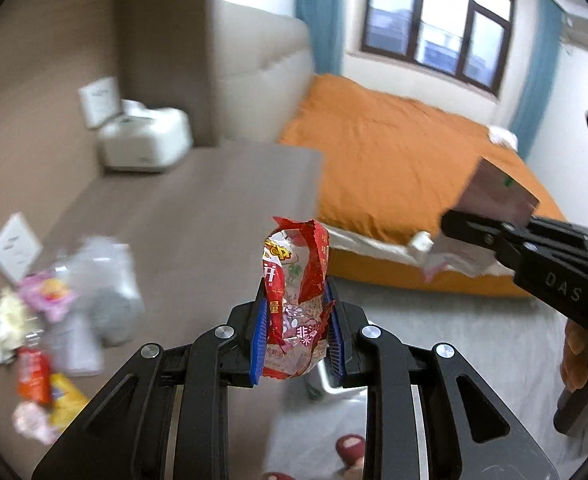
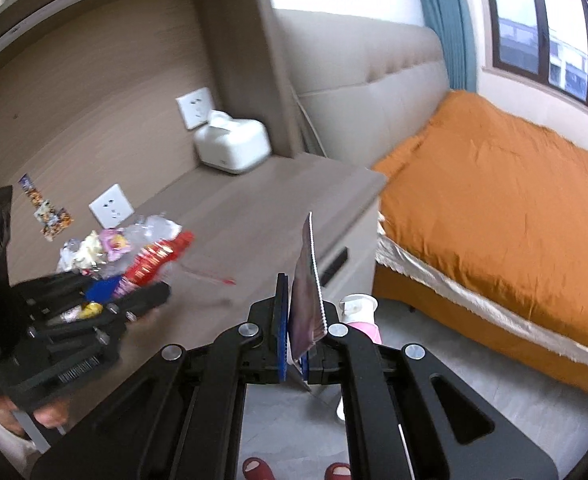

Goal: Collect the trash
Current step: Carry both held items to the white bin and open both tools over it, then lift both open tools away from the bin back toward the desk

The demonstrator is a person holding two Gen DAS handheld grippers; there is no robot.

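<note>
Standing upright between our left gripper's [image 1: 296,334] blue ribbed pads, a crumpled red and clear snack wrapper [image 1: 296,300] points its long axis up and away from the jaws, its torn red edge at the top; the jaws pinch it around its lower half. Our right gripper [image 2: 300,332] has its jaws pressed together on a flat silvery-purple packet [image 2: 308,292], thin and stiff-looking, seen edge-on with a serrated rim, its long axis also running up from the pads and leaning slightly. Both grippers tilt downward over the edge of the counter [image 2: 253,208], a matte grey-brown wood-grain surface, with fingers [image 1: 576,356] showing on the right gripper's handle. Further back on the counter lies a blurred heap of wrappers [image 1: 45,320], clear, pink, yellow and red plastic. A rounded white box [image 2: 233,148] sits in the corner beside a wall socket [image 2: 195,107]. Beyond the counter is a bed [image 2: 494,184] with a smooth orange cover.
</note>
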